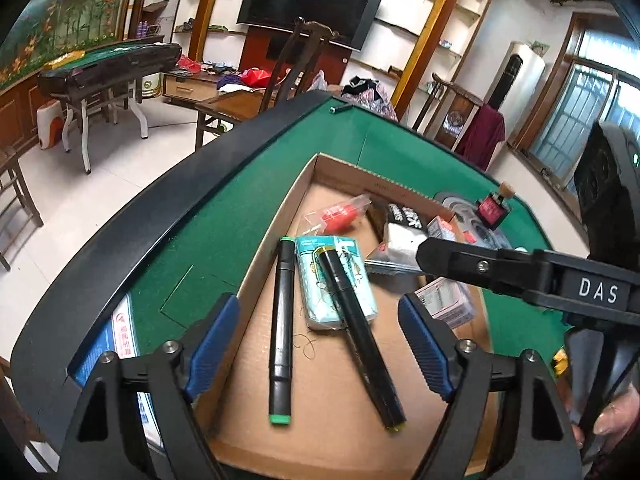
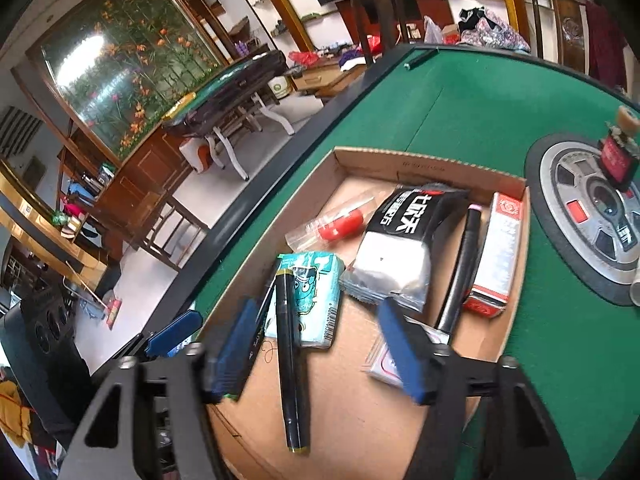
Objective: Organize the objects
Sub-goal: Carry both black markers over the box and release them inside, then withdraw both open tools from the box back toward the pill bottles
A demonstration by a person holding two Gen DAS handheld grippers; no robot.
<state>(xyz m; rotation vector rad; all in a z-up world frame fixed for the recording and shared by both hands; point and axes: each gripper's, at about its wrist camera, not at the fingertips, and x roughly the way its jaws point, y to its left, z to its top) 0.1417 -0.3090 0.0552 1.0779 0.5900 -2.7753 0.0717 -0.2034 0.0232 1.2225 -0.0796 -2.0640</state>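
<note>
The left gripper (image 1: 320,344) hangs wide and empty over the cardboard box (image 1: 320,440), where both black markers (image 1: 281,330) lie. The right gripper (image 2: 320,348), also spread, seems, through blur, empty; it should straddle one marker squarely before closing.

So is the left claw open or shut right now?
Open: the left claw has its blue pads spread wide above the box, gripping nothing; two markers lie between them.

The right gripper (image 2: 320,344), jaws apart, hovers over the marker (image 2: 290,360) in the cardboard box (image 2: 432,168).
</note>
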